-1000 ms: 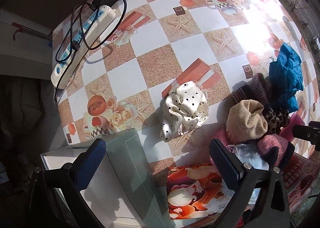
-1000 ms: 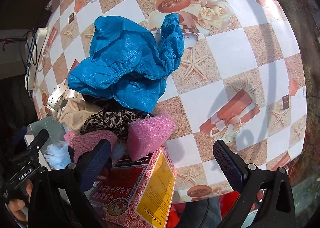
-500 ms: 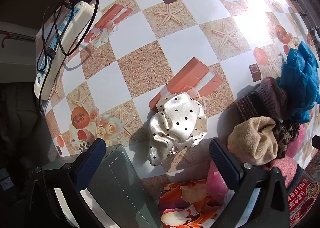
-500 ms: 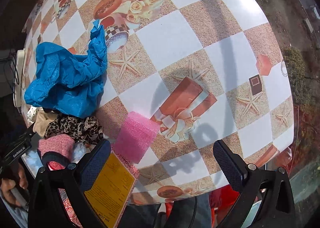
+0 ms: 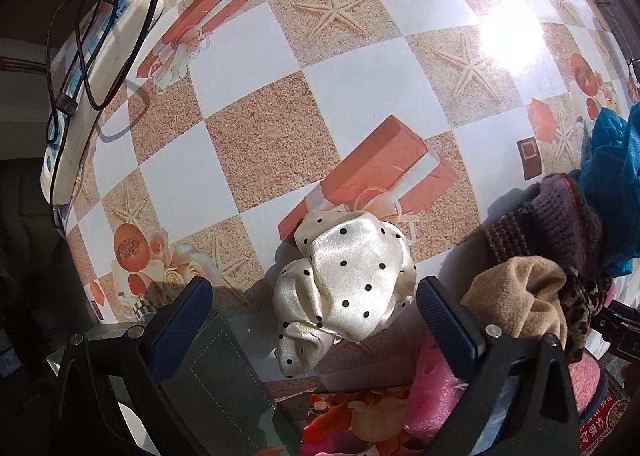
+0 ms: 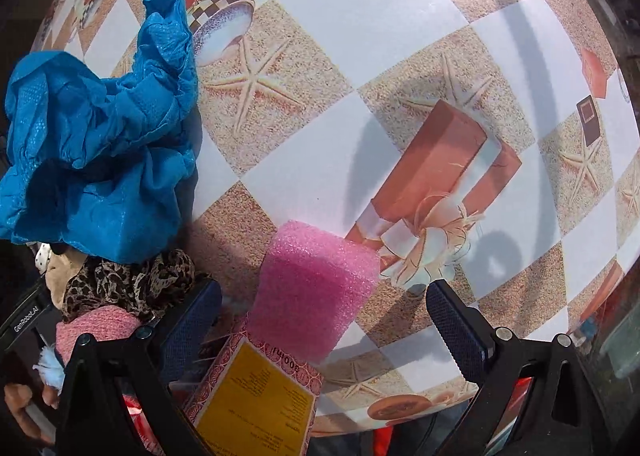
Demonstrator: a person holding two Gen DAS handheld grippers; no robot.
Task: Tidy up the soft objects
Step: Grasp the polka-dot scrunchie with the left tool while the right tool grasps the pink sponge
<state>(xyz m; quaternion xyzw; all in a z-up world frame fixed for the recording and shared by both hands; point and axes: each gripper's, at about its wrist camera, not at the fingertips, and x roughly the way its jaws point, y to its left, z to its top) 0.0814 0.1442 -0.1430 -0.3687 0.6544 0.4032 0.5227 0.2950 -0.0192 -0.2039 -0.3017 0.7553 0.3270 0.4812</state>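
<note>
A white satin scrunchie with black dots [image 5: 344, 280] lies on the patterned tablecloth, right between the fingers of my open left gripper [image 5: 310, 306]. To its right sit a tan scrunchie [image 5: 524, 296], a dark knitted one [image 5: 548, 216] and a leopard-print one [image 5: 584, 296]. In the right wrist view a pink foam piece [image 6: 314, 288] lies between the fingers of my open right gripper [image 6: 324, 320], its near end resting on a red box with a yellow label [image 6: 256, 400]. A crumpled blue cloth [image 6: 100, 148] lies at the left.
A white power strip with black cables [image 5: 92, 84] lies at the table's far left edge. A grey-green box [image 5: 216, 388] stands under the left finger. A leopard scrunchie [image 6: 132, 280] and a pink knitted one [image 6: 96, 332] sit beside the red box. A hand [image 6: 24, 408] shows at lower left.
My left gripper has moved forward and down until the dotted scrunchie sits between its fingers. The right gripper has swung right and closed in on the pink foam piece.
</note>
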